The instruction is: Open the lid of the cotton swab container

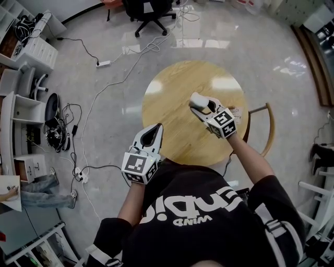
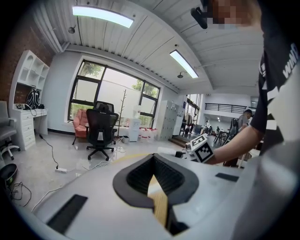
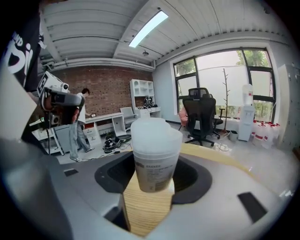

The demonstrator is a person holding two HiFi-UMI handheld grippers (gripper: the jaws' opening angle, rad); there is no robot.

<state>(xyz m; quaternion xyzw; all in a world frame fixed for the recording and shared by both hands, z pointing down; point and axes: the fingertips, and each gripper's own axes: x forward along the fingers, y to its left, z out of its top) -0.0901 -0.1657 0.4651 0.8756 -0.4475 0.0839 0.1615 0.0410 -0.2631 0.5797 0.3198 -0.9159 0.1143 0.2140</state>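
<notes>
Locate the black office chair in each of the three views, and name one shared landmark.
Head view: black office chair at the top edge, just left of centre.
Left gripper view: chair left of centre, before the windows.
Right gripper view: chair right of centre, before the windows.
Shared landmark: the round wooden table.

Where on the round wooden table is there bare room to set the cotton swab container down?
The table is almost all bare: the far half beyond the right claw, and the left part between it and the left claw. Crowded is only the near right edge, under the right claw holding the cotton swab container, beside the chair.
</notes>
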